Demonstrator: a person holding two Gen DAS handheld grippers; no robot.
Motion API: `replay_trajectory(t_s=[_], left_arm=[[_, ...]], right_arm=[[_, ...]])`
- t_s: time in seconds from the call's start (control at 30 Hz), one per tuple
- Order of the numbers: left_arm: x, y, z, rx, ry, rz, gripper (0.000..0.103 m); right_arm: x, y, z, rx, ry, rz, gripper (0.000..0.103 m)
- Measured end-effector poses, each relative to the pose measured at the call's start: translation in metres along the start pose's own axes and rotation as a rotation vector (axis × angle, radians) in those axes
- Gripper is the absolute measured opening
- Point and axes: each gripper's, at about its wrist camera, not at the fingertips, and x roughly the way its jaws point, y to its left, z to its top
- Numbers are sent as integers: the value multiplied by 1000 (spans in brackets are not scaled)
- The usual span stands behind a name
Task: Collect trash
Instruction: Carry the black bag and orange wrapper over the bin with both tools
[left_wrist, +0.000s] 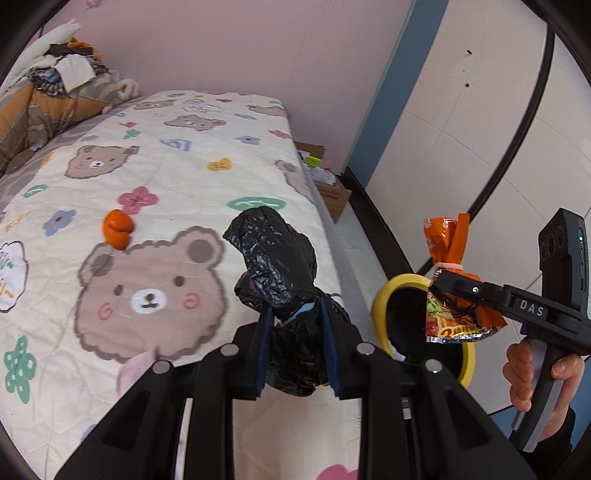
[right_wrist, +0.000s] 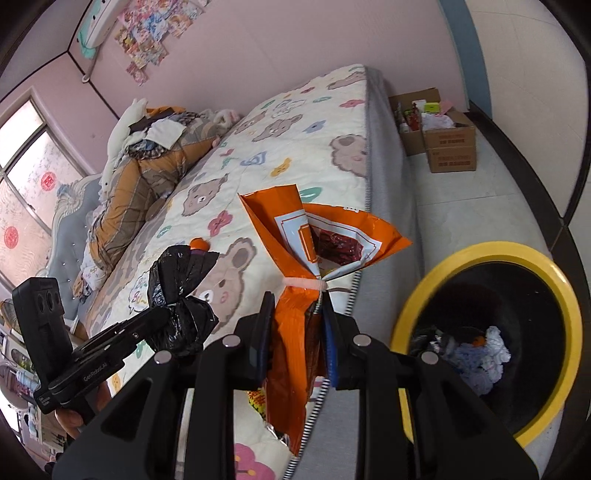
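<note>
My left gripper (left_wrist: 295, 314) is shut on a crumpled black plastic bag (left_wrist: 275, 254) and holds it above the bed's right edge; it also shows in the right wrist view (right_wrist: 177, 291). My right gripper (right_wrist: 295, 306) is shut on an orange snack bag (right_wrist: 314, 236) tied with a pale band, held beside the bed; in the left wrist view that bag (left_wrist: 448, 243) hangs over the bin. The yellow-rimmed black bin (right_wrist: 569, 295) stands on the floor by the bed, with white and blue trash inside. An orange peel (left_wrist: 117, 229) lies on the bed.
The bed has a bear-print quilt (left_wrist: 155, 173), with piled bedding and clothes (left_wrist: 55, 92) at its head. Cardboard boxes (right_wrist: 448, 142) with small items stand on the floor beyond the bed's foot. A white wardrobe (left_wrist: 480, 129) is at the right.
</note>
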Motion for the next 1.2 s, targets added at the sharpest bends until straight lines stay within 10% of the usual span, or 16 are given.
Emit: replay_trajectory(t_s=[1.2], left_arm=[[99, -166, -23, 191, 185, -170, 24]], right_arm=[[-48, -168, -23, 193, -31, -202, 23]])
